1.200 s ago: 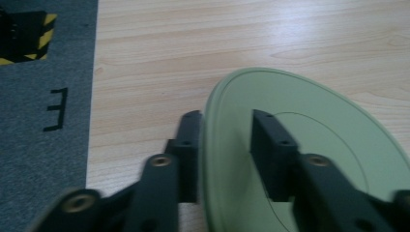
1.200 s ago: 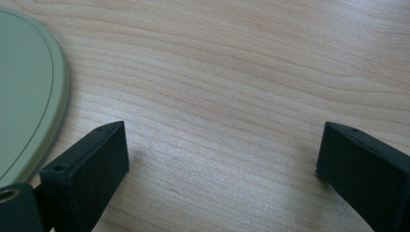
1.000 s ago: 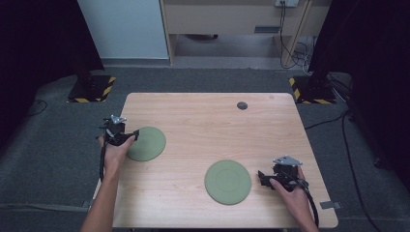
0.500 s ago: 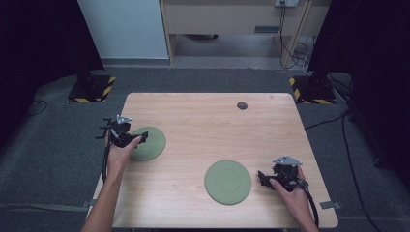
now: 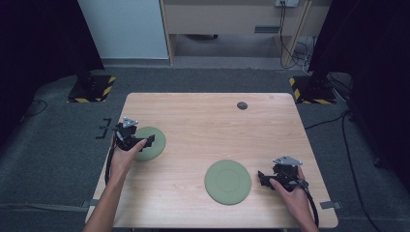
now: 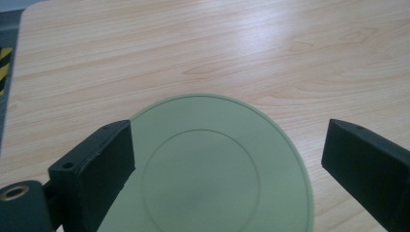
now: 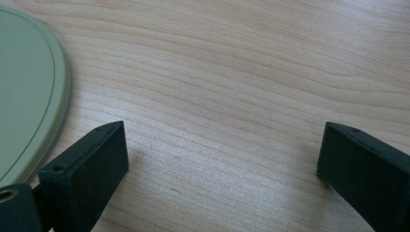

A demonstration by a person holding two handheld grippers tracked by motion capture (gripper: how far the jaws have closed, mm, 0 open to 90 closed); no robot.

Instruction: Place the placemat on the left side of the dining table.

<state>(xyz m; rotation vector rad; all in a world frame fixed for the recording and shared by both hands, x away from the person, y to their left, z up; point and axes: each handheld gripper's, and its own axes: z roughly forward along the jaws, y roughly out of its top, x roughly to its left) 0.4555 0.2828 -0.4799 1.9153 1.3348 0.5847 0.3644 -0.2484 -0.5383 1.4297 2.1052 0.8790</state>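
The left plate (image 5: 149,143) lies flat at the worktop's (image 5: 203,121) left edge, apparently just released, under the left gripper (image 5: 147,140) whose jaws have just been opening and now stand spread, while the right gripper (image 5: 263,178), also spread, waits beside the near plate (image 5: 227,181), untouched

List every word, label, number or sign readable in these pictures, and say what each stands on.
No readable text anywhere: the two round green plates and the light wooden table are blank.
The yellow-and-black hazard stripes on the floor bases carry no words.
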